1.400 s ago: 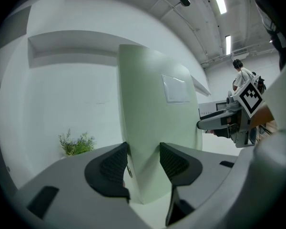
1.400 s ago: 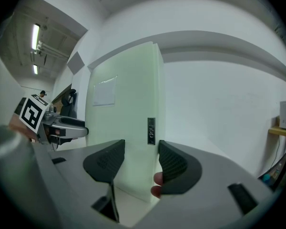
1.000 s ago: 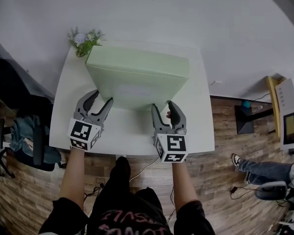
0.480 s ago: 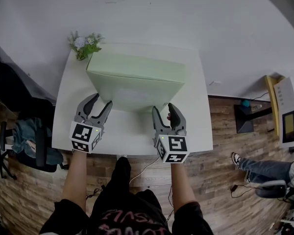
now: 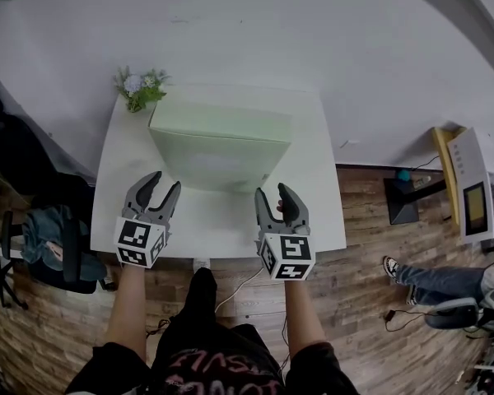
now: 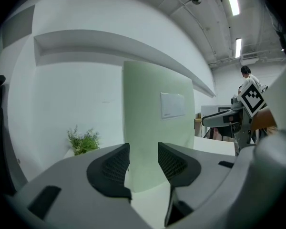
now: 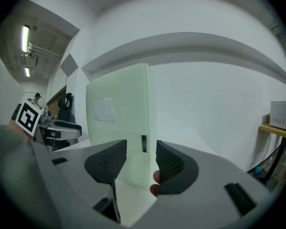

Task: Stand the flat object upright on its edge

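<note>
A pale green flat box (image 5: 222, 142) stands upright on its long edge on the white table (image 5: 222, 220), with a white label on the face toward me. My left gripper (image 5: 163, 184) sits back from the box's left end, and its jaws are closing with nothing between them. My right gripper (image 5: 273, 194) sits back from the right end, its jaws also closing on nothing. The left gripper view has the box (image 6: 152, 123) ahead of the left gripper (image 6: 143, 151). In the right gripper view the box (image 7: 119, 118) stands past the right gripper (image 7: 141, 151), its edge in line with the gap.
A small potted plant (image 5: 138, 87) stands at the table's far left corner, close to the box. A white wall runs behind the table. An office chair (image 5: 41, 237) is on the left, and a person's legs (image 5: 445, 282) and a shelf with a device (image 5: 469, 196) on the right.
Both grippers have drawn back toward me, off the box's lower edge, and their jaws have narrowed a little. The box now stands by itself.
</note>
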A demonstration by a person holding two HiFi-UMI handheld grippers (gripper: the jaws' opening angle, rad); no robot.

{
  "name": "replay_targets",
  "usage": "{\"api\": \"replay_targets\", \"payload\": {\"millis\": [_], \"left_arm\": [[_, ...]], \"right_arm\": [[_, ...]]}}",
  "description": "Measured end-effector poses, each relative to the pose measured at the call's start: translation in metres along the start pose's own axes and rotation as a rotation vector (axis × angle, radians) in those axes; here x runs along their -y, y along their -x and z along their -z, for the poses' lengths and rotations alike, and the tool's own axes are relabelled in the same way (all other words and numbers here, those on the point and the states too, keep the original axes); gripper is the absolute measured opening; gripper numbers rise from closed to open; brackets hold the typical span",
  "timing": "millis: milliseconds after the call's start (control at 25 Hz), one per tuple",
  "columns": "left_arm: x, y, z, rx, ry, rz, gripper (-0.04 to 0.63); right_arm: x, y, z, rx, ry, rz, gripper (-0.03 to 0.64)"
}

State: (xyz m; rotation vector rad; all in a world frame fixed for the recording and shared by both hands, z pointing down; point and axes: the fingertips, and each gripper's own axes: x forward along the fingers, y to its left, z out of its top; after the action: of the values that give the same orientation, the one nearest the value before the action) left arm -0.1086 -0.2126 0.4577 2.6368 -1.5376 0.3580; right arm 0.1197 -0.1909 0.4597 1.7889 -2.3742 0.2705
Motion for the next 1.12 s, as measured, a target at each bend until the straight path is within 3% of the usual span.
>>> {"api": "replay_targets", "payload": {"millis": [200, 360, 640, 1120], "left_arm": [[0.013, 0.010, -0.007, -0.011, -0.010, 0.014, 0.185], [0.022, 0.021, -0.022, 0.001, -0.008, 0.015, 0.130], [0.048, 0.034, -0.050, 0.021, -0.040, 0.035, 0.098], [0.053, 0.076, -0.069, 0.051, -0.005, -0.039, 0.034]], "right_arm": [[-0.001, 0.016, -0.008, -0.004, 0.003, 0.024, 0.157], [-0.008, 0.031, -0.016, -0.010, 0.020, 0.025, 0.119], [-0.011, 0.055, -0.032, 0.006, 0.009, 0.009, 0.086], [-0.019, 0.084, -0.040, 0.014, -0.002, 0.016, 0.037]]}}
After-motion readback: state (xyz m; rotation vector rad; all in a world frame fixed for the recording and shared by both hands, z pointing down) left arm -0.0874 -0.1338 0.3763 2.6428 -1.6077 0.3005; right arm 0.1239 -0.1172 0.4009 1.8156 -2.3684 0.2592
